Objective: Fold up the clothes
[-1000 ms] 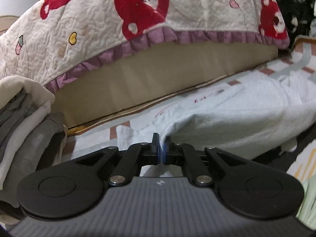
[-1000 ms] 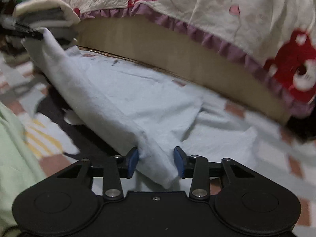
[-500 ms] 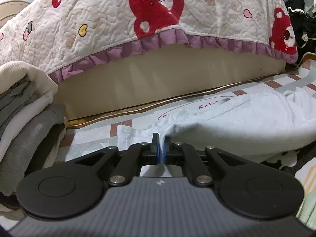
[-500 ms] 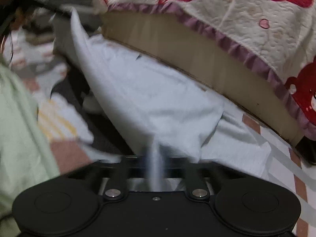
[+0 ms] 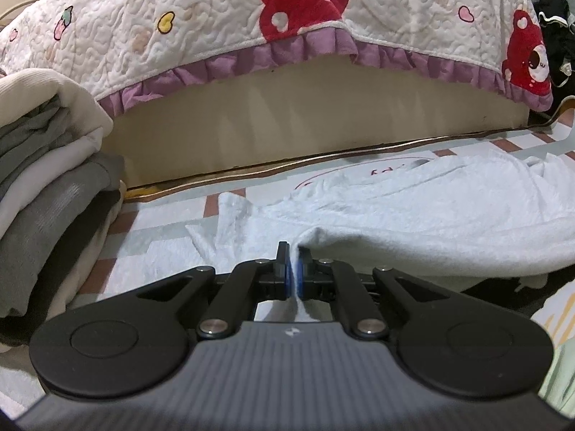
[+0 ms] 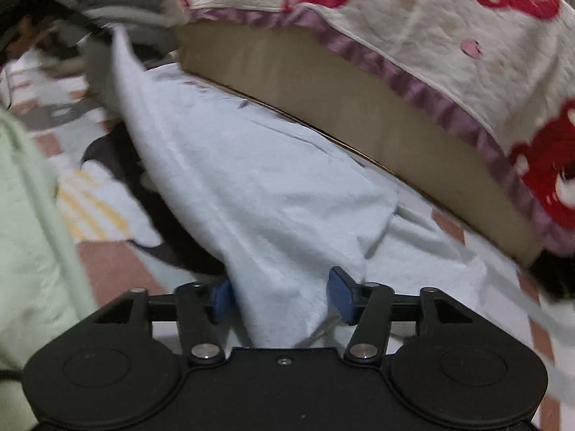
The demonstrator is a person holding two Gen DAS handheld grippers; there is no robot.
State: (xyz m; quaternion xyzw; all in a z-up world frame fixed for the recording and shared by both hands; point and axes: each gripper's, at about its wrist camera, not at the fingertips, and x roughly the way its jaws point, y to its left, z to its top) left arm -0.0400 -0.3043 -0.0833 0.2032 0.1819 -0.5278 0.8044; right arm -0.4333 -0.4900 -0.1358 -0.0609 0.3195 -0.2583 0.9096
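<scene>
A pale blue-white garment [image 5: 413,212] lies spread on the checked floor mat in front of the bed. My left gripper [image 5: 294,269] is shut on a fold of its edge and holds it slightly raised. In the right wrist view the same garment [image 6: 258,186] stretches from the far left gripper down to my right gripper [image 6: 280,294]. The right jaws stand open, with the garment's corner lying loosely between the blue pads [image 6: 339,287].
A bed with a quilted cover printed with red bears [image 5: 287,18] and a beige side panel [image 5: 287,125] stands behind. A stack of folded grey and cream clothes [image 5: 46,165] is at the left. A light green cloth [image 6: 32,237] lies near the right gripper.
The right gripper closed on the garment half a second ago and now stands open again. The left gripper stayed shut on the cloth and lowered slightly toward the mat.
</scene>
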